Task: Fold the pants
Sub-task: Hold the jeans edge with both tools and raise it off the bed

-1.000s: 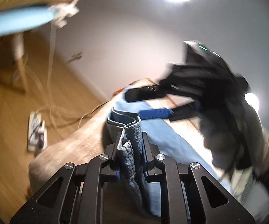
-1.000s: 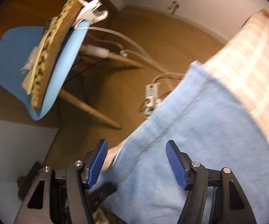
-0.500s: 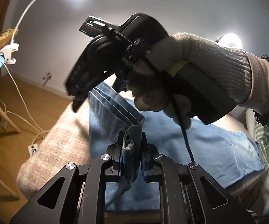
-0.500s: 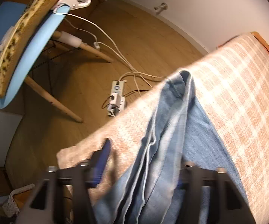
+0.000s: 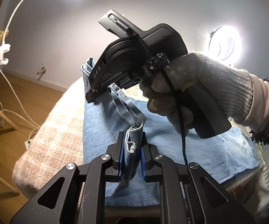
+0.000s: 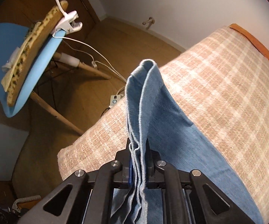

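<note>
left gripper (image 5: 131,149) – fingers clenched on a bunched hem of the pants (image 5: 171,136), which lie across the plaid blanket (image 6: 227,93). right gripper (image 6: 138,160) – fingers clamped on stacked denim edges. we judge the fold just starting; next we carry both corners over together, level. blanket edge drops off on the left, chair (image 6: 7,59) beyond; open room rightward.

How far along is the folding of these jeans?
Partway, it seems. Done: the jeans lie spread on the checked blanket. In hand: the left gripper and right gripper are each shut on a bunched denim edge, lifted off the blanket. Left: carrying that edge across, laying it down and smoothing the fold.
</note>
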Motion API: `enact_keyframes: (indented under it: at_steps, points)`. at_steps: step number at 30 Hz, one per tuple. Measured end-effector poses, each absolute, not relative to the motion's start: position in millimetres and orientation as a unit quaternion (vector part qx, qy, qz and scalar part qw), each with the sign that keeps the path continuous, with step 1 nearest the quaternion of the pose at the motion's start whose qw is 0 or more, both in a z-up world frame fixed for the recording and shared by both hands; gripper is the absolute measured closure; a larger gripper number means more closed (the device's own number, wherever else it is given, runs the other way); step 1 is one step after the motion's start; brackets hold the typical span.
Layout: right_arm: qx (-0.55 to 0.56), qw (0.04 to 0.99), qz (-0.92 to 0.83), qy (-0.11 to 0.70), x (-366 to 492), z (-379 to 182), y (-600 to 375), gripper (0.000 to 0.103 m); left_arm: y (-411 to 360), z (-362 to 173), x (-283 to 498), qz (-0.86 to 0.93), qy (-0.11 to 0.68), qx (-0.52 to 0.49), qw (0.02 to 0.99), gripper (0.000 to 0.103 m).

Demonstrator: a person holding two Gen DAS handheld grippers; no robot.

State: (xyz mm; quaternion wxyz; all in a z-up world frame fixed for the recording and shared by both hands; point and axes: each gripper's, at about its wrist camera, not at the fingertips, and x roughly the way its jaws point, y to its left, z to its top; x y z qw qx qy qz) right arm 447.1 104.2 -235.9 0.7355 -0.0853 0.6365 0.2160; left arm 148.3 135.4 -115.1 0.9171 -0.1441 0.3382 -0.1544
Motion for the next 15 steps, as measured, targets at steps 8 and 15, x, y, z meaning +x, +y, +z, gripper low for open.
enact_keyframes:
  at_steps: [8, 15]
  points:
    - [-0.038, 0.757, 0.221, 0.614, 435, -211, 70, 0.097, 128, -101, 148, -0.189, 0.334, -0.152, 0.911, 0.091]
    - [0.018, 0.778, 0.21, 0.593, 425, -182, 15, 0.097, 97, -76, 157, -0.243, 0.335, -0.143, 0.899, 0.091]
